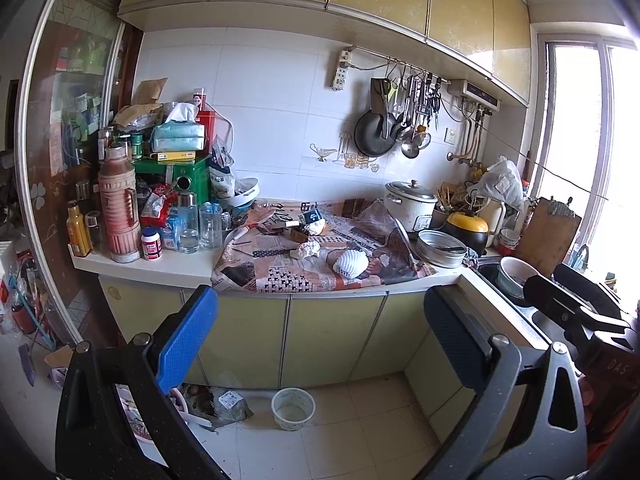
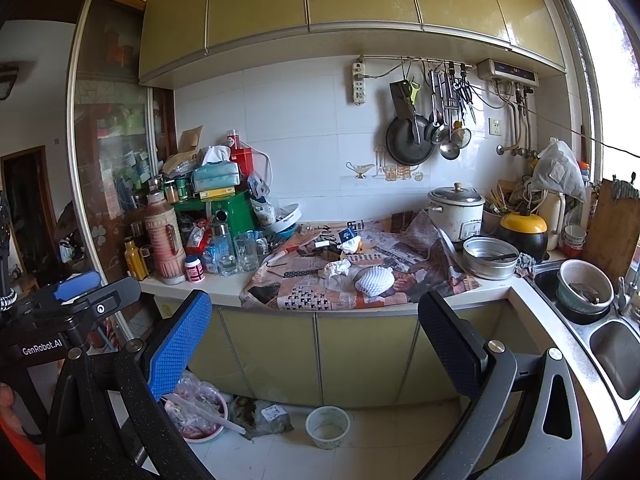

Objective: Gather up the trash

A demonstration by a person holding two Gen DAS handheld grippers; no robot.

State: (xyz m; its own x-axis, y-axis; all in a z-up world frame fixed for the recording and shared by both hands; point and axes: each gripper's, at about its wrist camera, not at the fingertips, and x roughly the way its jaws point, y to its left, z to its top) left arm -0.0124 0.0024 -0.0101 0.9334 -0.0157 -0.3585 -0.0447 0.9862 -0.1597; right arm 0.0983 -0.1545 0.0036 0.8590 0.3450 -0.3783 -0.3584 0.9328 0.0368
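Note:
A white foam fruit net (image 1: 351,264) (image 2: 374,279) lies on the newspaper-covered counter (image 1: 280,276) (image 2: 304,292). A crumpled white paper ball (image 1: 308,249) (image 2: 337,269) sits just left of it, and another crumpled wad (image 1: 316,226) (image 2: 349,243) lies farther back. A small white bin (image 1: 293,408) (image 2: 327,426) stands on the floor below the cabinets. My left gripper (image 1: 320,340) is open and empty, well short of the counter. My right gripper (image 2: 316,344) is open and empty too, at about the same distance. Each gripper shows at the edge of the other's view.
Bottles, jars, glasses and a tissue pack (image 1: 178,136) crowd the counter's left end. A rice cooker (image 1: 412,204) (image 2: 456,212), a metal pot (image 1: 440,248) (image 2: 490,258) and a sink with bowls (image 2: 584,288) stand at the right. A pink basin (image 2: 200,412) and bags lie on the floor.

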